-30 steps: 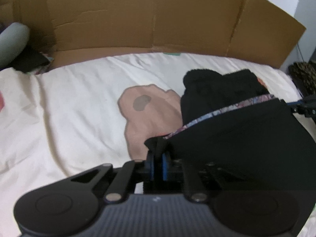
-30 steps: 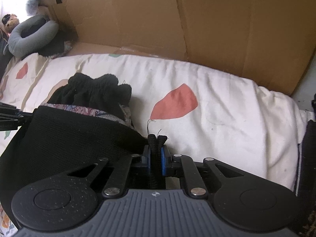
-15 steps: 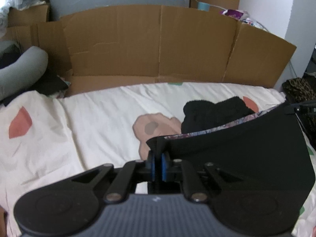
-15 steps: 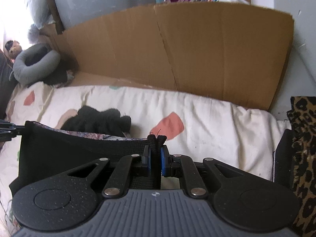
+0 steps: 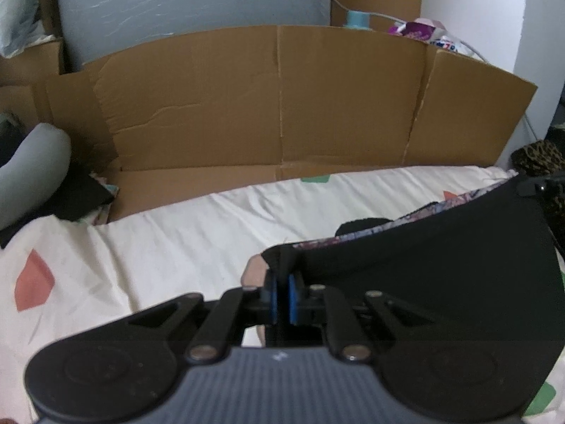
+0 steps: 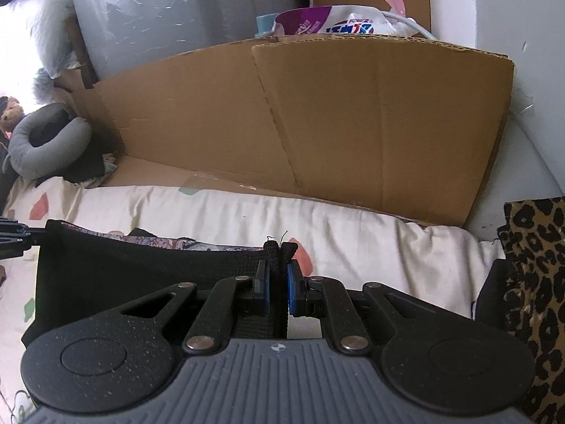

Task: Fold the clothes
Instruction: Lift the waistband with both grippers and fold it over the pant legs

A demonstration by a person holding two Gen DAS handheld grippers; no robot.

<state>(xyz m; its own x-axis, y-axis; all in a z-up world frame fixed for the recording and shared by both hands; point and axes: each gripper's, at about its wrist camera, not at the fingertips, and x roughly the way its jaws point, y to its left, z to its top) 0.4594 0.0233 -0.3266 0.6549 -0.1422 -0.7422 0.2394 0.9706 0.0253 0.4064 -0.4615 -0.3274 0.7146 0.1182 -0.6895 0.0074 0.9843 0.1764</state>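
Note:
A black garment (image 5: 441, 282) with a patterned inner lining (image 5: 459, 199) hangs stretched between both grippers above the bed. My left gripper (image 5: 280, 289) is shut on its left corner. My right gripper (image 6: 279, 282) is shut on the opposite corner, where the black cloth (image 6: 141, 275) spreads away to the left. Each view shows the other gripper at the garment's far corner: the right one (image 5: 540, 183), the left one (image 6: 14, 236). The garment's lower part is hidden behind the gripper bodies.
A cream sheet (image 5: 176, 247) with coloured patches covers the bed. Flattened cardboard (image 5: 282, 106) stands along its far edge. A grey neck pillow (image 6: 46, 148) lies far left, a leopard-print cloth (image 6: 533, 282) at the right, and a dark bundle (image 5: 356, 226) behind the garment.
Both grippers have risen and tilted up with the garment held taut. The black bundle on the bed has dropped mostly out of sight behind the cloth's top edge.

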